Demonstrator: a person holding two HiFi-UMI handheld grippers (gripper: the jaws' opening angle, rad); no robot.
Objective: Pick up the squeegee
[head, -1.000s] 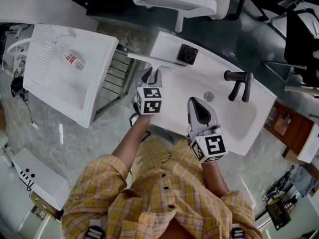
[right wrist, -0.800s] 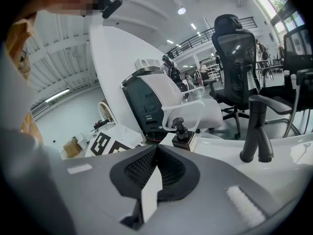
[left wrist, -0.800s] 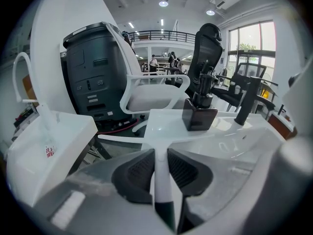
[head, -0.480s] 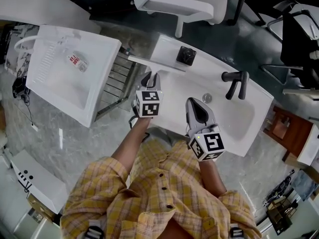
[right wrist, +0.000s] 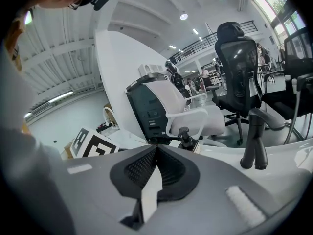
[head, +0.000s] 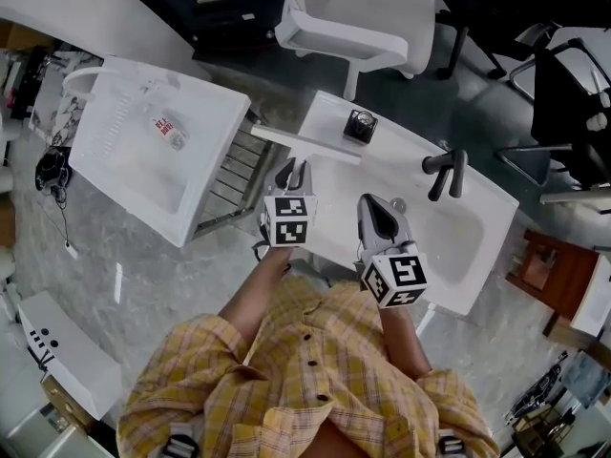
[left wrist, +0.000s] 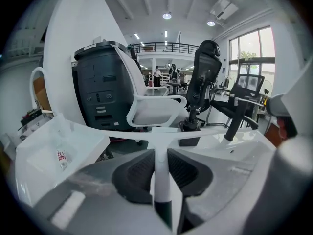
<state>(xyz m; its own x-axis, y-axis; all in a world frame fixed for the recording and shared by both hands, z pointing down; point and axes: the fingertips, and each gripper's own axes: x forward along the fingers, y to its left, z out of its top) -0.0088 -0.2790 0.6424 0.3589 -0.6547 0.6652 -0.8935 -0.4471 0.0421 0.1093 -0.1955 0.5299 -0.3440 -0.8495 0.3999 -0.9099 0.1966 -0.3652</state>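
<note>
Over the white sink (head: 458, 241), the pick-up is judged nearly complete. The squeegee (head: 305, 145) is gripped and appears to be raised clear of the basin. Its blade lies across the sink's 11 o'clock corner, at 12 o'clock from the left gripper (head: 294, 172). Only carrying it away seems to be left.

The left gripper's fingers (left wrist: 134, 173) have just been closing and are clamped on the white handle, which runs straight between them. The right gripper (head: 375, 206), at 3 o'clock from the left one, is held over the basin. Its fingers (right wrist: 139, 168) are brought together at the tips, and nothing is held between them.
</note>
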